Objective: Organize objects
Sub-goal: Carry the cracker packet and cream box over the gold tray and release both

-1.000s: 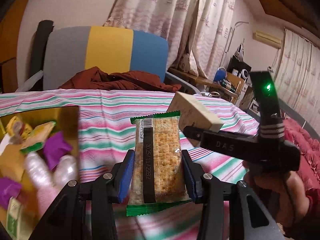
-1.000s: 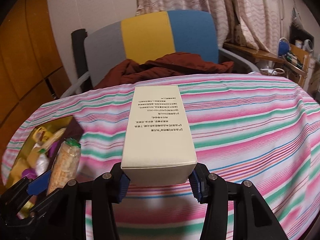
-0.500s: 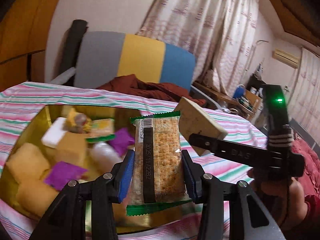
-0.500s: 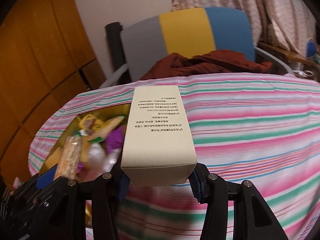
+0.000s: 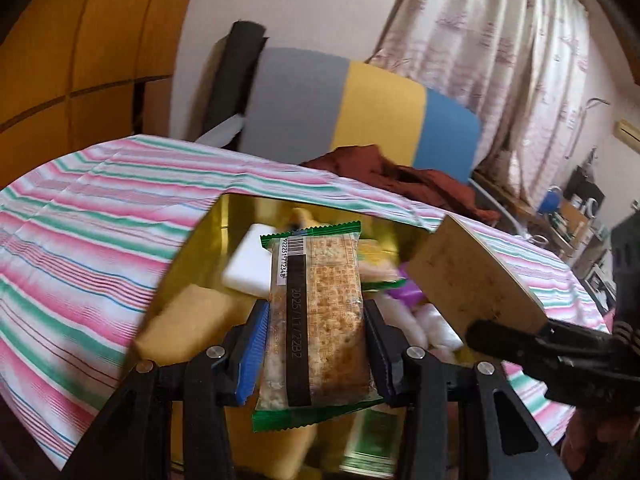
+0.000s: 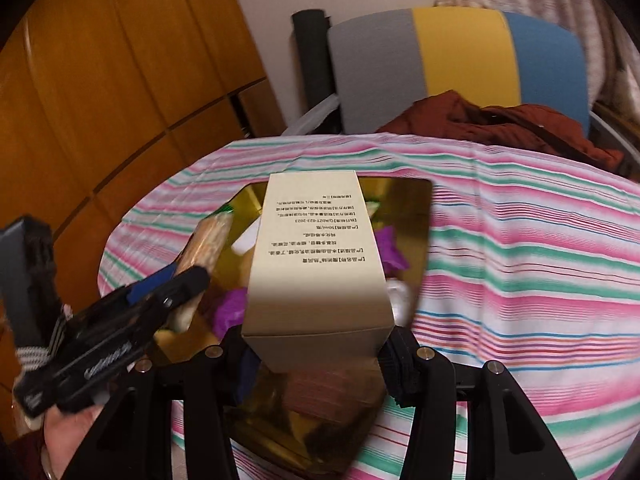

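My left gripper (image 5: 316,344) is shut on a cracker packet (image 5: 320,320) with green ends and holds it above a shiny gold tray (image 5: 228,224) of snacks. My right gripper (image 6: 316,344) is shut on a cream carton (image 6: 316,252) with printed text and holds it above the same gold tray (image 6: 416,216). The carton also shows at the right of the left wrist view (image 5: 476,276). The cracker packet shows at the left of the right wrist view (image 6: 208,240). The tray holds a white bar (image 5: 248,268), yellow blocks (image 5: 188,320), purple wrappers (image 6: 390,252) and pale pouches.
The tray lies on a table with a pink, green and white striped cloth (image 5: 92,224). Behind it stands a grey, yellow and blue chair (image 6: 452,60) with a rust-red garment (image 6: 500,120). Wooden panels are at the left, curtains at the right.
Both grippers have swung left with their loads, from over the striped cloth to over the gold tray. Both stay shut.
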### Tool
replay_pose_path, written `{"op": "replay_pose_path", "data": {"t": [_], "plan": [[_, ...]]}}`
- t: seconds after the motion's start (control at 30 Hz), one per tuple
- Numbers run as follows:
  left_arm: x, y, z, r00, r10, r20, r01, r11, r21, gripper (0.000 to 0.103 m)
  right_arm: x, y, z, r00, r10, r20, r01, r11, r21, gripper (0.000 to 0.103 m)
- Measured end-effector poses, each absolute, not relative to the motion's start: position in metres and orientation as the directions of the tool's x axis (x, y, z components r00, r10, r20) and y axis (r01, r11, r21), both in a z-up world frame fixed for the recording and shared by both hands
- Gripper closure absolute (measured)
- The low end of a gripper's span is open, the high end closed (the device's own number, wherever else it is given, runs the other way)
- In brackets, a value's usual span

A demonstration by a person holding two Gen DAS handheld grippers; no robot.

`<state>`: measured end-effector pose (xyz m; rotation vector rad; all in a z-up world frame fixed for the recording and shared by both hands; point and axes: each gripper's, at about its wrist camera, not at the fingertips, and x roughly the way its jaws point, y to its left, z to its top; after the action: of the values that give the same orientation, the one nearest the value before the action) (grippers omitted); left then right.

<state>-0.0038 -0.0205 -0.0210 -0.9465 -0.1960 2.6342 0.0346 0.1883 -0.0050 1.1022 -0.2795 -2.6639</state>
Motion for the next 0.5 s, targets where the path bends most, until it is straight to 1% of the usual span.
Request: {"op": "replay_pose_path", "data": {"t": [0.1,0.23,0.3,0.37,0.43,0.5], "plan": [[-0.014,-0.026,-0.025,-0.709,0.330,-0.624,-0.245,-0.944,-0.221,0.057,0.027,0.176,-0.008,-0.668,-0.312,-0.675,0.163,-0.947,0.276,0.052],[-0.020,-0.026,-0.029,-0.671,0.345,-0.656,-0.259,-0.938,-0.228,0.056,0.017,0.160,-0.014,-0.646,-0.341,-0.683,0.191,-0.938,0.289,0.052],[-0.017,-0.026,-0.028,-0.680,0.334,-0.653,-0.250,-0.942,-0.222,0.052,0.012,0.158,-0.018,-0.637,-0.336,-0.694,0.184,-0.940,0.286,0.043],[-0.012,-0.029,-0.024,-0.692,0.346,-0.633,-0.248,-0.938,-0.241,0.048,0.011,0.161,-0.020,-0.632,-0.361,-0.686,0.180,-0.929,0.324,0.031],[-0.011,-0.033,-0.022,-0.705,0.339,-0.622,-0.235,-0.940,-0.246,0.045,0.016,0.167,-0.018,-0.645,-0.365,-0.671,0.171,-0.925,0.339,0.029],[-0.007,-0.037,-0.018,-0.726,0.319,-0.609,-0.208,-0.946,-0.249,0.044,0.024,0.172,-0.015,-0.665,-0.353,-0.658,0.163,-0.928,0.334,0.029]]}}
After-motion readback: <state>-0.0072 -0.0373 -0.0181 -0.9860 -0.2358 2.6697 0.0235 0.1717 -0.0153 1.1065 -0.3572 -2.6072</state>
